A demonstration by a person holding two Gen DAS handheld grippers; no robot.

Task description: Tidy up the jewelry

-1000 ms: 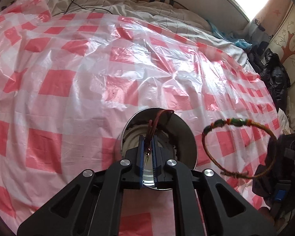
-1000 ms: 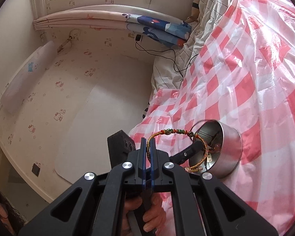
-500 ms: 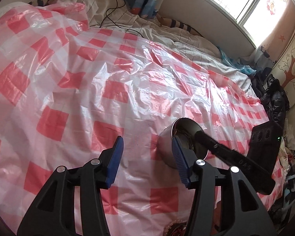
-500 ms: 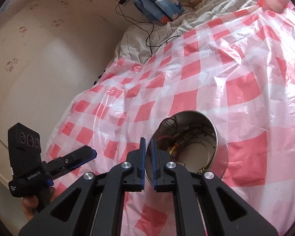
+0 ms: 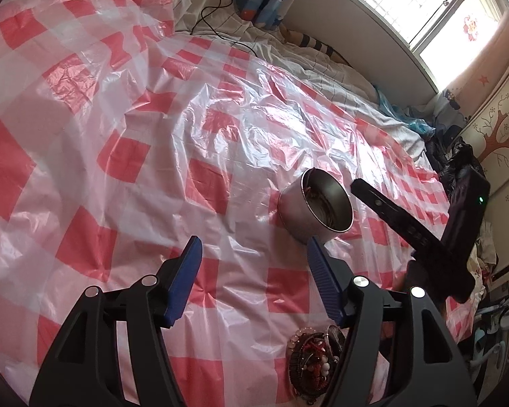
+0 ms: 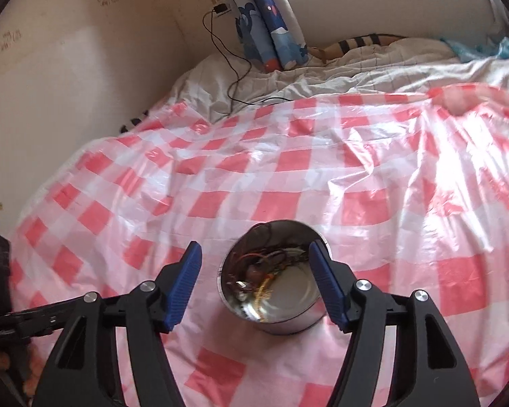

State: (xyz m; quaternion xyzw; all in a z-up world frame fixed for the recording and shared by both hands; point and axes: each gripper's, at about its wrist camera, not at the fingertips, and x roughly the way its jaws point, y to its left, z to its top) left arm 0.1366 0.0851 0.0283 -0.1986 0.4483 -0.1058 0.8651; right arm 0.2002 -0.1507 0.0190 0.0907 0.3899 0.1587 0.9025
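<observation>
A round metal tin (image 5: 308, 220) stands on the red-and-white checked plastic sheet. Several bracelets (image 6: 258, 268) lie tangled inside the tin (image 6: 281, 327). My right gripper (image 6: 256, 254) hovers just above and in front of the tin, its jaws opening, with nothing pressed between the blue pads. My left gripper (image 5: 254, 251) is to the left of the tin and nearer to me, its jaws also opening and empty. A pile of beaded bracelets (image 5: 314, 356) lies on the sheet under its right finger. In the left wrist view, the right gripper (image 5: 356, 185) reaches in beside the tin.
The checked sheet (image 6: 322, 176) covers a bed, with a white quilt (image 6: 322, 78) and a black cable (image 6: 234, 68) at the far end. A wall runs along the left, and a blue curtain (image 6: 271, 27) hangs under the window. Dark clothes (image 5: 458, 159) are heaped off the bed's right side.
Both grippers were shut on bracelets over the tin, and both have let go and opened. The bracelets now lie in the tin. The left gripper drew back to the left, and the right rolled upright.
</observation>
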